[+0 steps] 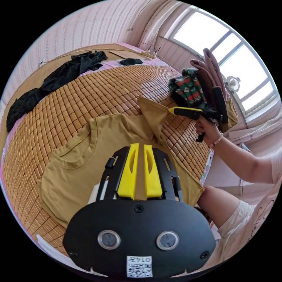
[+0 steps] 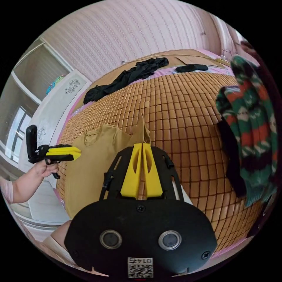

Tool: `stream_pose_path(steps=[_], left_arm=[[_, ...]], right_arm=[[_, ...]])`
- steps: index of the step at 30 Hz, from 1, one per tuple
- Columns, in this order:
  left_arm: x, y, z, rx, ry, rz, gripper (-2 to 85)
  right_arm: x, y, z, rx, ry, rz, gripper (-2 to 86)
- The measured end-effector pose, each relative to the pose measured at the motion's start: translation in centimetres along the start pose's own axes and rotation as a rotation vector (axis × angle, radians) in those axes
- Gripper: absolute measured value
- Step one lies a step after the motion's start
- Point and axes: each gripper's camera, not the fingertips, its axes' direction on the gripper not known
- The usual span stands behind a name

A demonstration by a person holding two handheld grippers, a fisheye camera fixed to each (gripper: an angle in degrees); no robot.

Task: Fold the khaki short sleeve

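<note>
Pink striped walls stand behind a bed [image 1: 97, 97] covered with a woven bamboo mat, and a bright window [image 1: 232, 55] is at 2 o'clock in the left gripper view. At 10 o'clock on the mat lies a black garment [image 1: 55, 79], crumpled, and a small dark item [image 1: 131, 61] lies at 12 o'clock near the headboard. The khaki short sleeve [image 1: 82, 164] is spread on the near part of the mat, with the collar toward 9 o'clock. The left gripper [image 1: 140, 147] hangs over the body of the shirt; its yellow jaws are a little apart and hold nothing. In the right gripper view it is seen from the side at 9 o'clock, in a hand [image 2: 44, 169], above the shirt's edge. Further right, the right gripper [image 1: 171, 110] has its jaws closed on one sleeve [image 1: 152, 113] of the shirt, and the sleeve is lifted from the mat in a peak. A hand [image 1: 205, 129] holds this gripper by its handle. At 3 o'clock a green and red patterned sweater [image 2: 252, 123] hangs over the mat's side.
</note>
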Motion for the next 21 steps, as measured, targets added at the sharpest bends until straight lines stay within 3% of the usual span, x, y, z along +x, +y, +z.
stream_pose_path(steps=[7, 14, 17, 21], left_arm=[[3.5, -12.1, 8.0, -0.078, 0.028, 0.138, 3.5], [9.1, -18.2, 17.0, -0.244, 0.014, 0.399, 5.3], [9.7, -18.4, 17.5, -0.225, -0.028, 0.495, 4.6], [7.0, -18.2, 14.7, -0.118, 0.02, 0.369, 4.9]], right_arm=[[6.3, 4.3, -0.4, -0.039, -0.012, 0.252, -0.3], [5.7, 3.4, -0.4, -0.026, -0.017, 0.25, -0.3], [5.7, 2.5, 0.4, -0.061, -0.021, 0.26, -0.3], [5.5, 1.2, 0.6, -0.082, -0.026, 0.281, -0.2]])
